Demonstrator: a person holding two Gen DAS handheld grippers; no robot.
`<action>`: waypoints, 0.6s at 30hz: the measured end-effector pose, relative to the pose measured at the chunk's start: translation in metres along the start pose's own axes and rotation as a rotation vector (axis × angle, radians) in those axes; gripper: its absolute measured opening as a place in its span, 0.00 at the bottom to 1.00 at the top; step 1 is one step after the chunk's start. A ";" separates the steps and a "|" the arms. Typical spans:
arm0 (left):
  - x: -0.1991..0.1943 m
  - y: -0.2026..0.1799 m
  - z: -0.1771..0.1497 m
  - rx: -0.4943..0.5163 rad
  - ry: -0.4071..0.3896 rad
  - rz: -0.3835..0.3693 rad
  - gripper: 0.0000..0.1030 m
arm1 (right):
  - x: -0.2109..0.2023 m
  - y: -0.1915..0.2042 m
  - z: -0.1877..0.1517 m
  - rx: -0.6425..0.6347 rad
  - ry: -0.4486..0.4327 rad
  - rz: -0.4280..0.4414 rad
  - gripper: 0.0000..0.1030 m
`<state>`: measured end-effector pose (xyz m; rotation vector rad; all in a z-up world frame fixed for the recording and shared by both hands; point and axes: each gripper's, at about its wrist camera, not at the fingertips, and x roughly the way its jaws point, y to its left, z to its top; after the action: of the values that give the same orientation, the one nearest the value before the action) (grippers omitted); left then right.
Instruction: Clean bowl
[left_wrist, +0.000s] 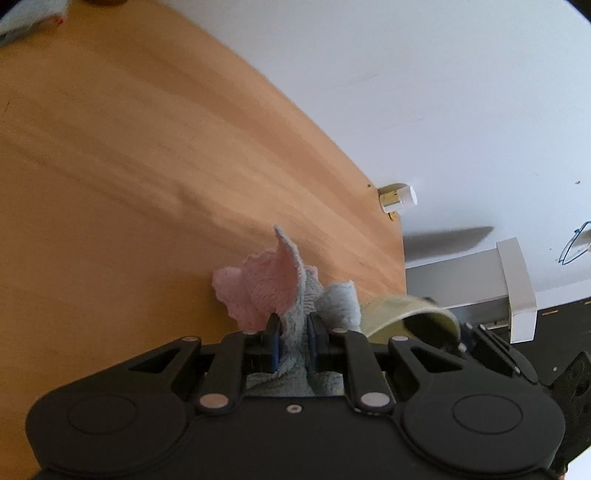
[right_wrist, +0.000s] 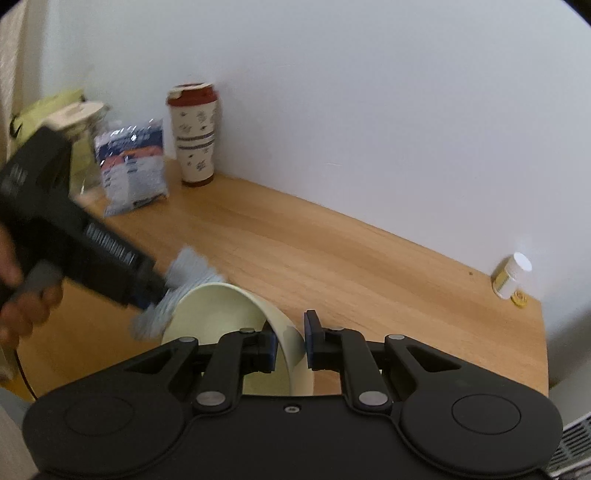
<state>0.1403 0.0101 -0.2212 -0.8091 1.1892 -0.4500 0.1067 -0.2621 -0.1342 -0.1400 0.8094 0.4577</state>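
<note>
A: At far left, left claw (right_wrist: 155, 295) is clamped on a soft pink-and-blue terry cloth (left_wrist: 291, 295), right beside the bowl rim.

B: Bowl?

A: Pale green bowl (right_wrist: 229, 306), tipped on its side above the tabletop (right_wrist: 351, 258); right claw (right_wrist: 290, 341) pinches its wall, one pad inside, one outside. Looks light, stiff, prob slick, so grip at rim is sensible.

B: Room?

A: Wooden tabletop vs white wall (right_wrist: 369, 92); tumbler (right_wrist: 194, 136), snack bag (right_wrist: 131, 166), pill bottle (right_wrist: 511, 275) at back.

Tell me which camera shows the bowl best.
Right wrist: the bowl shows its tilted rim and pale inside, its wall pinched by the right gripper. Left wrist catches only an edge behind the cloth.
</note>
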 end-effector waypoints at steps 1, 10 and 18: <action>0.000 0.002 0.000 -0.013 0.002 0.000 0.12 | -0.001 -0.003 0.001 0.016 0.000 0.007 0.16; -0.009 0.002 0.001 -0.039 -0.029 0.003 0.11 | 0.004 -0.002 0.001 0.037 0.004 0.038 0.15; -0.017 -0.015 0.006 0.008 -0.064 -0.034 0.12 | 0.005 0.005 -0.005 0.022 0.022 0.068 0.15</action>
<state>0.1413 0.0141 -0.1979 -0.8319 1.1150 -0.4541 0.1044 -0.2572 -0.1409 -0.0981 0.8426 0.5119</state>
